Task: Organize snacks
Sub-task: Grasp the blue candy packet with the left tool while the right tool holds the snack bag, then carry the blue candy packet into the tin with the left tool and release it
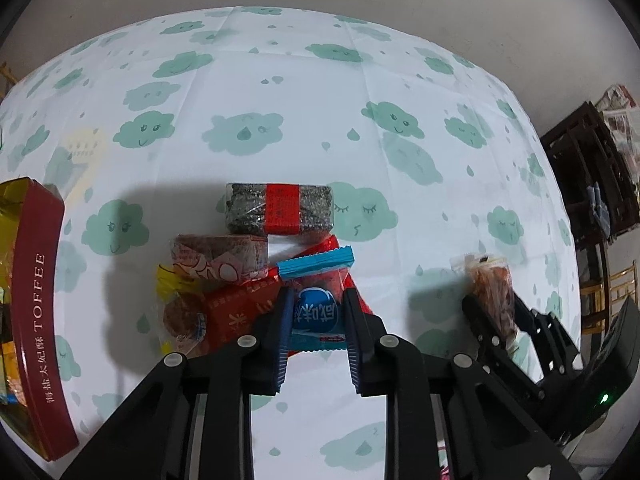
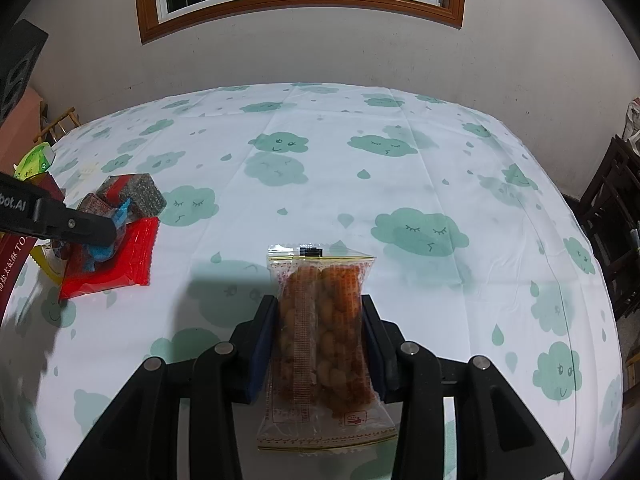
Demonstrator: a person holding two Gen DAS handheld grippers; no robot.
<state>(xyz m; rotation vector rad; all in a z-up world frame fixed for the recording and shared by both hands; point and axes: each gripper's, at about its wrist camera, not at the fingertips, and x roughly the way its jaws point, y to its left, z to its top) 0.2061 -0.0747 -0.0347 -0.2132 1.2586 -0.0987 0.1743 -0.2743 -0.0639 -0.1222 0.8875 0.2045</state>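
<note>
Left gripper [image 1: 316, 320] closed on blue packet [image 1: 316, 304], above red packet [image 1: 240, 312] in snack pile on cloud tablecloth [image 1: 280, 80]. Right gripper [image 2: 320, 344] clamped on clear peanut bag [image 2: 320, 336], held over bare cloth. Farther: pink-wrapped bar [image 1: 220, 256], then dark sesame block [image 1: 278, 208]. At left edge, toffee tin [image 1: 36, 320].

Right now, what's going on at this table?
A person is sorting snacks with two handheld grippers. The left gripper is closed on a blue packet atop the snack pile, beside a red toffee tin. The right gripper holds a clear packet of peanut snacks above the cloud-print tablecloth.
</note>
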